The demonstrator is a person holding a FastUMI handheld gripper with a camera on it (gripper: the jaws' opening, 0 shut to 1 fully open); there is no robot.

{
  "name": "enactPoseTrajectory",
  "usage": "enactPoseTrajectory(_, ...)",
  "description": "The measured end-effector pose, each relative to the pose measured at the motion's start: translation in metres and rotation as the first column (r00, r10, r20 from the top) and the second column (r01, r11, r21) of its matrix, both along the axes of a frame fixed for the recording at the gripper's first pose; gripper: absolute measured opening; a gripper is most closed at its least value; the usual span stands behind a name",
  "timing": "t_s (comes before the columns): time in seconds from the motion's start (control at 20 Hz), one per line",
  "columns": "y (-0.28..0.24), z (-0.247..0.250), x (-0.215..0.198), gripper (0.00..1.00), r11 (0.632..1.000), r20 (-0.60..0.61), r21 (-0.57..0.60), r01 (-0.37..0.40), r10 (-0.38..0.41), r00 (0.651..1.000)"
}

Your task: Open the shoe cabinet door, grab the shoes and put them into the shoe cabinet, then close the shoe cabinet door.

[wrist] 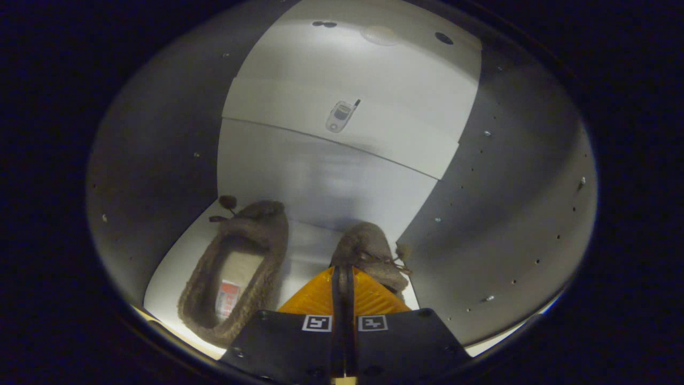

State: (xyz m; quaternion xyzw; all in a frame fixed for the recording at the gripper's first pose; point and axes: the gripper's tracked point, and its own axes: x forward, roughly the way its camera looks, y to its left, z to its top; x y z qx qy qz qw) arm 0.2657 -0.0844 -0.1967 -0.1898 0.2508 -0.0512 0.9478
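**Desk:** Where is your gripper, and how is it set?

**Me:** Inside the shoe cabinet (160, 160), my gripper (342, 278) points forward and down toward the cabinet floor (304, 251). Its fingers are drawn together with only a thin dark slit between them. The right slipper (368, 248) lies just ahead of the fingertips and partly under them. I cannot tell whether anything is pinched in that slit, or whether the fingers touch the slipper at all.

**Desk:** Take me through it, left to right.

**Me:** First the dim left wall, dotted with small holes. Then the left slipper (238, 267), fuzzy and brown, lying on the floor with its opening up and its toe toward the back panel (320, 176); a small pompom sits at the toe. Next my fingers, then the right slipper with its cord bow. The two slippers lie apart, side by side. Higher up, a white shelf (406, 144) carries a small flip phone (341, 116). Last comes the right wall (507, 214), with screws and peg holes.

**Desk:** What is hidden or hard to read?

**Me:** The right slipper's heel is covered by my gripper. A red and white label (228, 297) lies inside the left slipper; its writing is too small to read. Each finger mount carries a square black-and-white marker.
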Motion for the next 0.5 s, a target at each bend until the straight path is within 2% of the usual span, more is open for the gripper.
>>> enactPoseTrajectory(0.25,0.011,-0.017,0.005,0.03,0.999,-0.027,0.022,-0.025,0.025,0.999)
enactPoseTrajectory(0.5,0.008,-0.012,-0.001,0.16,0.992,-0.003,0.129,0.012,-0.012,1.0)
